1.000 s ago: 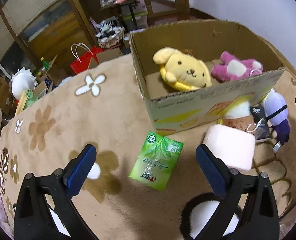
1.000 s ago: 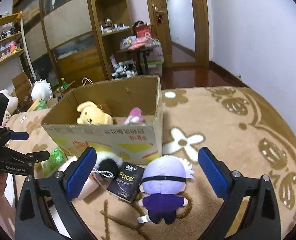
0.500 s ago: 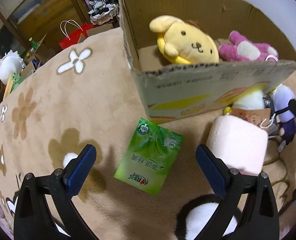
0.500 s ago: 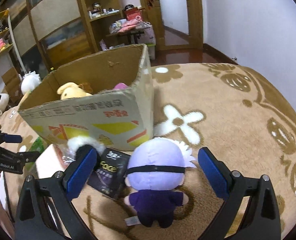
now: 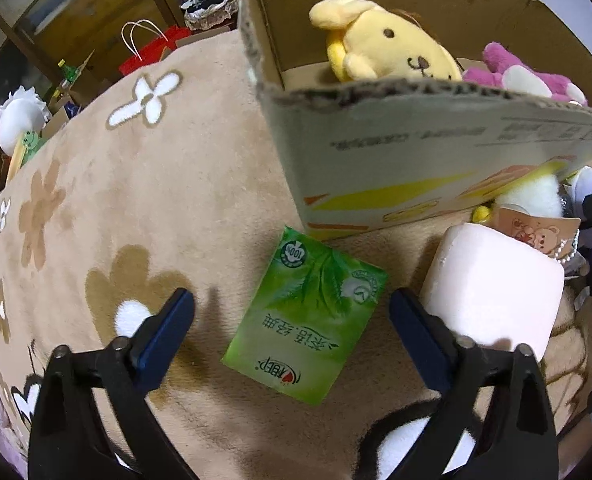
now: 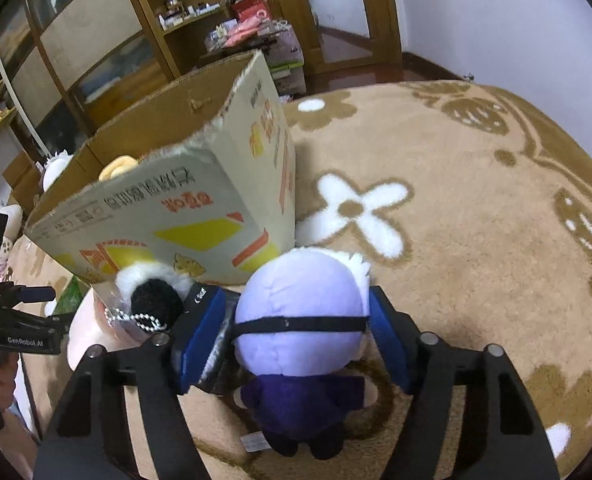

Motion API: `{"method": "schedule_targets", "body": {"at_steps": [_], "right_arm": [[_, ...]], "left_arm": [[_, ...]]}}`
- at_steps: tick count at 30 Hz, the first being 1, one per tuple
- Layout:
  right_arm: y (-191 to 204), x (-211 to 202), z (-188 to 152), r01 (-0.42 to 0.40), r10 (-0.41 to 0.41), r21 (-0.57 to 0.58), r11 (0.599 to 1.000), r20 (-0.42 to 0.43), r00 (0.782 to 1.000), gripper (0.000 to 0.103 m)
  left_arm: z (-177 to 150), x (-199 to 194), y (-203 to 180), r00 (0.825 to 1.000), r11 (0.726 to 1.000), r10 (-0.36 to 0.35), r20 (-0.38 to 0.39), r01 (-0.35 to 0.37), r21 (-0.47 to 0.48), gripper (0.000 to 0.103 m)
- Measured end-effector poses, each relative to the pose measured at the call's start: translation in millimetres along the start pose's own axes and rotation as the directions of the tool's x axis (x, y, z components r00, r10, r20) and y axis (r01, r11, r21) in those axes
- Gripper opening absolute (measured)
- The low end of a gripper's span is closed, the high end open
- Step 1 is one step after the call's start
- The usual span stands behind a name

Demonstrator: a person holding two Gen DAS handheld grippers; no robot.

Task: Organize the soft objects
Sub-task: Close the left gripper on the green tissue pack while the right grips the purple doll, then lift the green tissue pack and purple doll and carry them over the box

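Observation:
My right gripper (image 6: 296, 332) is shut on the head of a white-haired plush doll (image 6: 299, 320) with a black blindfold and purple body, lying on the rug before the cardboard box (image 6: 184, 204). My left gripper (image 5: 292, 320) is open, low over a green tissue pack (image 5: 307, 324) that lies between its fingers. A pale pink soft block (image 5: 491, 300) sits beside its right finger. The box (image 5: 415, 152) holds a yellow dog plush (image 5: 383, 52) and a pink plush (image 5: 523, 76).
A black-and-white pompom keychain (image 6: 152, 292) and a dark packet (image 6: 204, 300) lie against the box front. A bear tag card (image 5: 535, 228) rests on the pink block. A red bag (image 5: 148, 52) and shelves (image 6: 116, 40) stand beyond the flowered beige rug (image 6: 475, 208).
My right gripper moved down and forward and closed its fingers on the doll's head. My left gripper came lower and closer to the green tissue pack and stayed open.

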State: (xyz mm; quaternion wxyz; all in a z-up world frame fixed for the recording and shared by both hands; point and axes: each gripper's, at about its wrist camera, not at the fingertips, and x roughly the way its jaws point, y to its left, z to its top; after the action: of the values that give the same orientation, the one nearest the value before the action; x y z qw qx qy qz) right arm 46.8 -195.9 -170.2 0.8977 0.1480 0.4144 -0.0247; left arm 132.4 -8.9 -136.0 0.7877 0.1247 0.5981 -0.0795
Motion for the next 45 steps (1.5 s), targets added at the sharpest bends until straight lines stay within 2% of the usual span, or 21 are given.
{"method": "schedule_targets", "body": {"at_steps": [1, 2, 7, 15, 22, 30, 34, 40, 43, 45], "right_arm": [[0.4, 1.7, -0.7, 0.004, -0.004, -0.006, 1.000, -0.007, 1.000, 0.074], [1.7, 3.1, -1.2, 0.017, -0.017, -0.017, 1.000, -0.013, 1.000, 0.069], [3.0, 1.0, -2.8, 0.024, -0.024, -0.024, 0.999, -0.010, 1.000, 0.068], [7.3, -5.1, -2.0, 0.026, -0.025, -0.037, 0.999, 0.013, 1.000, 0.067], [12.4, -20.1, 0.8, 0.025, -0.022, -0.044, 0.999, 0.063, 0.998, 0.067], [11.5, -41.4, 5.6, 0.000, 0.003, -0.027, 1.000, 0.116, 0.993, 0.067], [12.9, -54.6, 6.9, -0.012, 0.015, -0.026, 1.000, 0.147, 0.989, 0.067], [15.1, -78.7, 12.9, -0.034, 0.039, -0.029, 0.999, 0.217, 0.975, 0.067], [15.7, -90.1, 17.3, -0.044, 0.050, -0.027, 0.999, 0.257, 0.965, 0.067], [16.5, -96.8, 19.9, -0.050, 0.056, -0.031, 0.998, 0.285, 0.957, 0.067]], "left_arm": [[0.4, 1.6, 1.1, 1.000, 1.000, -0.011, -0.010, 0.011, -0.010, 0.086], [1.4, 3.9, 3.7, 1.000, 1.000, -0.020, -0.017, 0.020, -0.018, 0.081], [0.8, 11.7, 8.5, 0.998, 0.998, -0.045, -0.045, 0.042, -0.056, 0.066], [0.2, 8.7, 4.8, 0.999, 0.998, -0.041, -0.031, 0.040, -0.047, 0.063], [-12.0, -19.3, 7.1, 0.999, 0.998, 0.007, 0.053, -0.004, -0.056, 0.063], [-27.9, -59.5, 10.8, 0.983, 0.997, 0.036, 0.178, -0.022, -0.079, 0.063], [-33.5, -78.7, 15.9, 0.971, 0.995, 0.037, 0.235, -0.013, -0.104, 0.063], [-36.3, -103.3, 22.7, 0.937, 0.990, 0.041, 0.347, 0.008, -0.137, 0.063], [-36.7, -117.0, 23.2, 0.905, 0.990, 0.054, 0.422, 0.006, -0.140, 0.063], [-36.9, -128.4, 21.8, 0.876, 0.990, 0.065, 0.477, 0.003, -0.141, 0.063]]}}
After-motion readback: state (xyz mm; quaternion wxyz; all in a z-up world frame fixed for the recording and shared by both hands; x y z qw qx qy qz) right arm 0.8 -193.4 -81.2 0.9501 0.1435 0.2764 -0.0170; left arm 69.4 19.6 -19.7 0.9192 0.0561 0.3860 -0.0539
